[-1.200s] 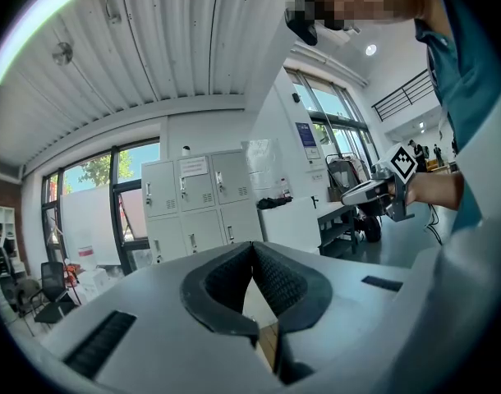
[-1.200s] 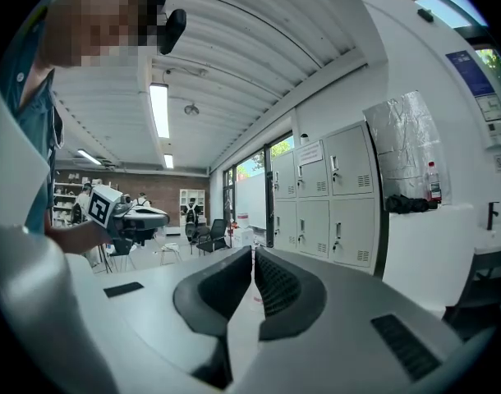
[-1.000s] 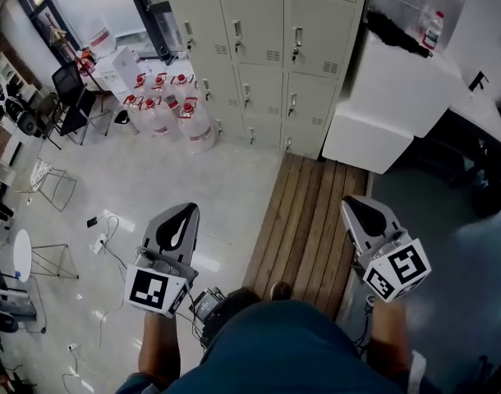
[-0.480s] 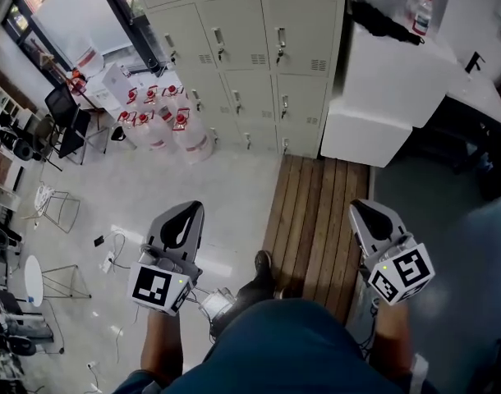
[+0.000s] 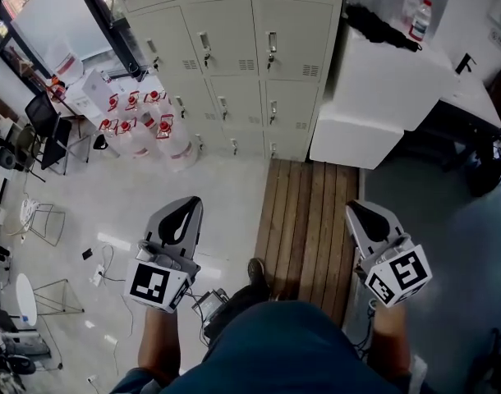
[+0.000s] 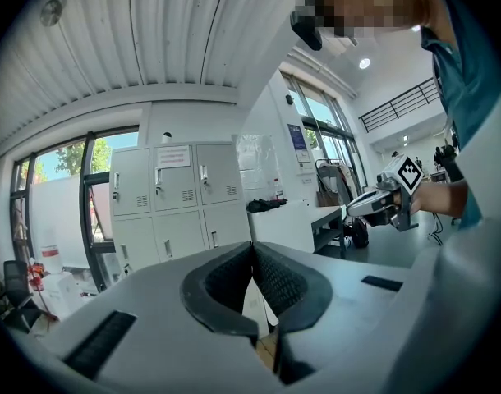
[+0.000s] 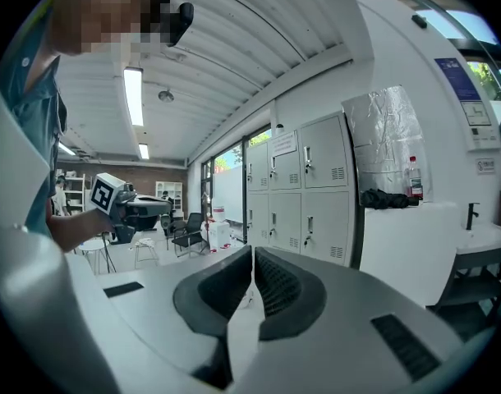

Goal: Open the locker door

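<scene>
A bank of pale grey lockers (image 5: 234, 48) stands ahead against the far wall, every door closed, each with a small handle. The left gripper view shows the lockers (image 6: 176, 203) some way off, and the right gripper view shows the lockers (image 7: 304, 195) too. My left gripper (image 5: 187, 208) hangs low at the left over the light floor. Its jaws (image 6: 252, 249) are shut with nothing between them. My right gripper (image 5: 359, 213) hangs at the right above the edge of the wooden strip, jaws (image 7: 252, 257) also shut and empty. Both are well short of the lockers.
Several water jugs (image 5: 140, 130) stand left of the lockers. A big white cabinet (image 5: 382, 89) juts out at their right, with a bottle (image 5: 416, 19) on it. A wooden plank strip (image 5: 304, 220) leads toward the lockers. Chairs (image 5: 37, 121) and floor cables (image 5: 98, 265) lie at the left.
The view has swung: lockers and jugs slid left, the cabinet moved toward the centre, and more lockers show. The person's foot has stepped forward. Both grippers stay shut, about where they were.
</scene>
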A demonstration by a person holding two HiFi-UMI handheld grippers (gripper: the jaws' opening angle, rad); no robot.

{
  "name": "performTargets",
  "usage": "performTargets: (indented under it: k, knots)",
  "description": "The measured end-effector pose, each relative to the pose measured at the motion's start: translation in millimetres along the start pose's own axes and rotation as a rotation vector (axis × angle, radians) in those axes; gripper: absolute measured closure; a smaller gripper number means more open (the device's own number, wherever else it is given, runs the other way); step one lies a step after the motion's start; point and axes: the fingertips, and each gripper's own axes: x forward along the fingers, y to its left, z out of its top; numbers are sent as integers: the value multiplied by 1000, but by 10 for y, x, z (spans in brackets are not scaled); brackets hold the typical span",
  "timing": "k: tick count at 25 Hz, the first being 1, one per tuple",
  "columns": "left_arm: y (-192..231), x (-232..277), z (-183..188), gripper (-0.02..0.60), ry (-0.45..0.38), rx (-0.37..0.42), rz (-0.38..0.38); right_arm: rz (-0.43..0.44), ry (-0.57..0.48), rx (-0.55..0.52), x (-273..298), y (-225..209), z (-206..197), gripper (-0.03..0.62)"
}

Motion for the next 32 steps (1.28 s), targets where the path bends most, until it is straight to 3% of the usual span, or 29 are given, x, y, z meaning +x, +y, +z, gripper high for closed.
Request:
performTargets:
  k: [12, 21, 26, 32]
  knots:
    - [1085, 524, -166, 565, -53, -45, -31, -47, 35, -52, 1051, 28, 321, 557]
    - [1543, 769, -184, 565, -95, -68, -83, -72, 53, -70, 1553, 58, 490, 557]
    - [1726, 922, -214, 565, -86, -63, -64, -52, 47, -66, 1837, -100, 510, 557]
    - [2026, 1046, -189, 565, -43, -29, 19, 0, 3, -73, 2281, -350, 680, 557]
